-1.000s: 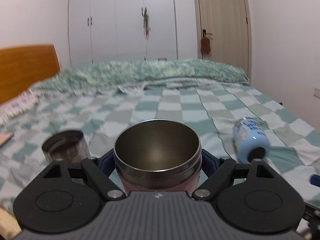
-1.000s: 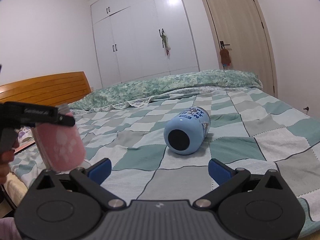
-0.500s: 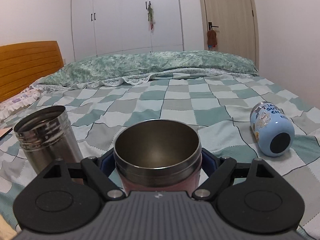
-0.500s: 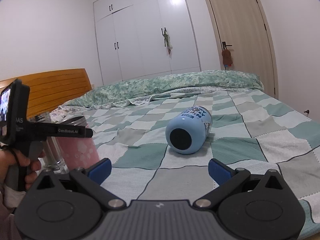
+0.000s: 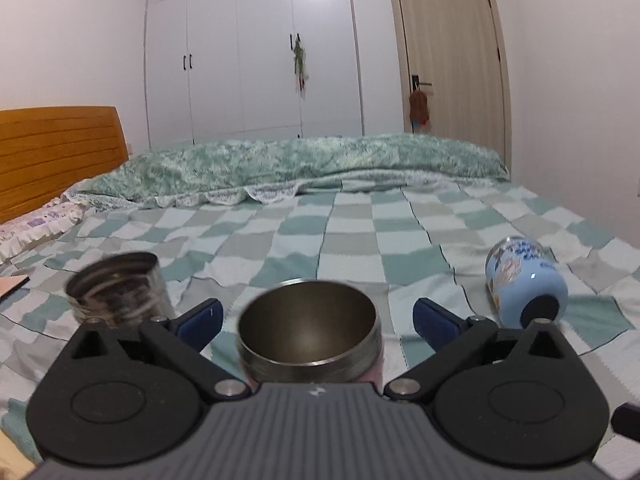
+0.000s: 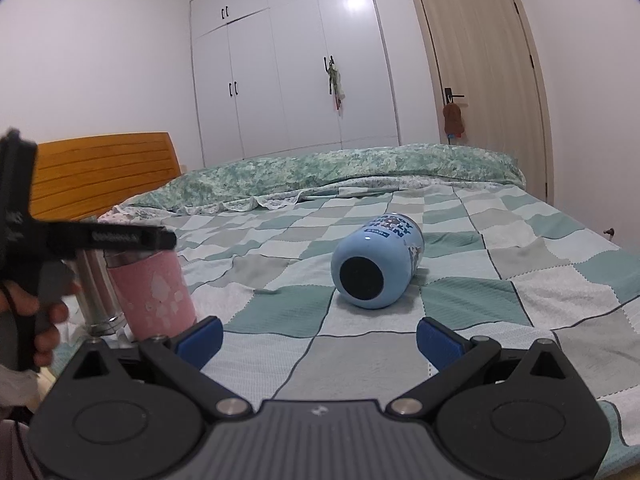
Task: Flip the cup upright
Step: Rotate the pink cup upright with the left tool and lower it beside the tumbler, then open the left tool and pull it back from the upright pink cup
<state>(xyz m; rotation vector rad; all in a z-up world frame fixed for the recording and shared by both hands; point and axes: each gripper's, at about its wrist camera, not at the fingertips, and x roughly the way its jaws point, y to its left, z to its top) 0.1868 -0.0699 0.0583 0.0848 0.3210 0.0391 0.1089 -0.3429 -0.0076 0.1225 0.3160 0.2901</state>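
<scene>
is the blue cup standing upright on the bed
No, the blue cup lies on its side on the checkered bedspread, its dark round end facing the right wrist camera.

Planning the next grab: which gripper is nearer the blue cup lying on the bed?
Right. The right gripper faces the blue cup straight ahead, open. The left gripper is off to its side, around the pink cup.

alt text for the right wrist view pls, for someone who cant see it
A light blue cup lies on its side on a green checked bedspread, its dark base facing the open, empty right claw. At left, the left claw is at an upright pink cup, beside a steel cup.
</scene>
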